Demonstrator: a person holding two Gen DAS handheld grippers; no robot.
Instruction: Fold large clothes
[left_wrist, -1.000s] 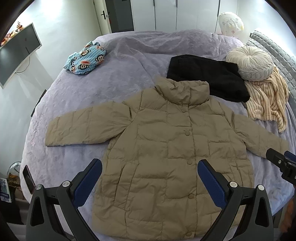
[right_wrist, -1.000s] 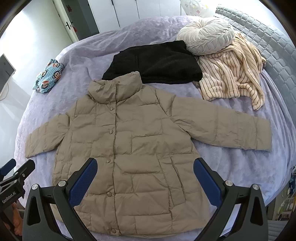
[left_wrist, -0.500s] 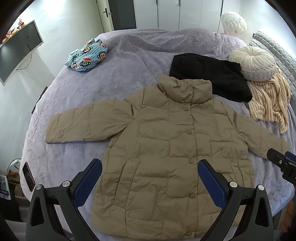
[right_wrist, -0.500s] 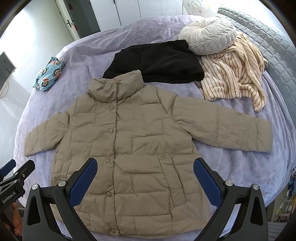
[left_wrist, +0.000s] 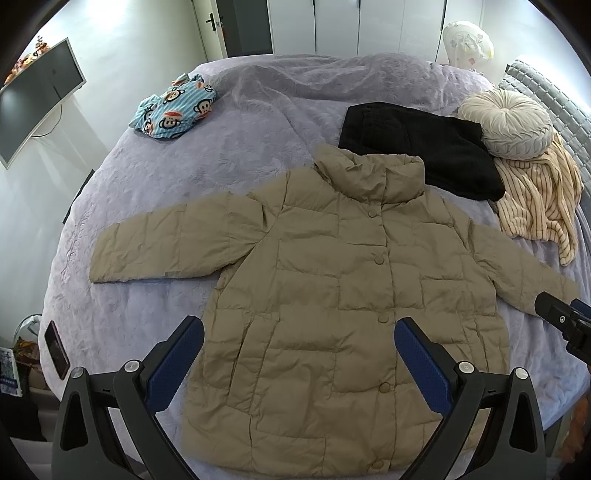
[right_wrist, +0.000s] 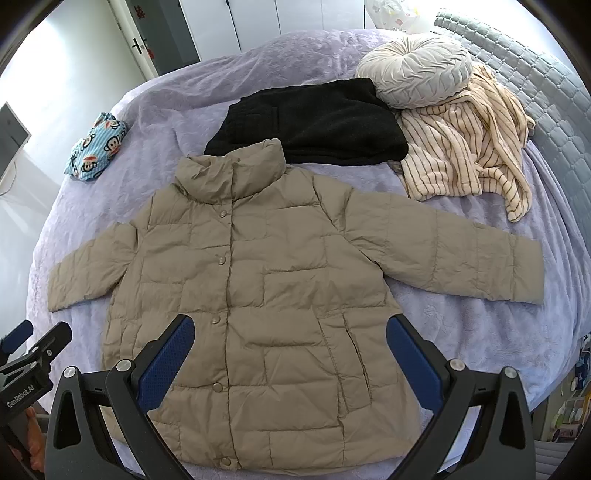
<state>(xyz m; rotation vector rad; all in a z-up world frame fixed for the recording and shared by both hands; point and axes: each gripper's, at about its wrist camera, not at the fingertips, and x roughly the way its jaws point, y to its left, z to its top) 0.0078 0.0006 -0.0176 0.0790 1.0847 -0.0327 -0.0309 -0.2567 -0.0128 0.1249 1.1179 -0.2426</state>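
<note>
A tan quilted puffer jacket lies flat, front up and buttoned, on a lavender bed, both sleeves spread out sideways and the collar pointing away. My left gripper hovers open above the jacket's lower half, nothing between its blue-padded fingers. My right gripper is likewise open over the hem area, holding nothing. Each gripper shows at the edge of the other's view: the right gripper beside the jacket's right cuff, the left gripper near the left cuff.
A folded black garment lies beyond the collar. A round cream cushion rests on a striped beige garment. A blue monkey-print cloth sits at far left. A monitor stands left of the bed.
Both views have drifted slightly, so the jacket sits a little lower and further right in the left wrist view. The jacket itself has not moved and both grippers stay open.
</note>
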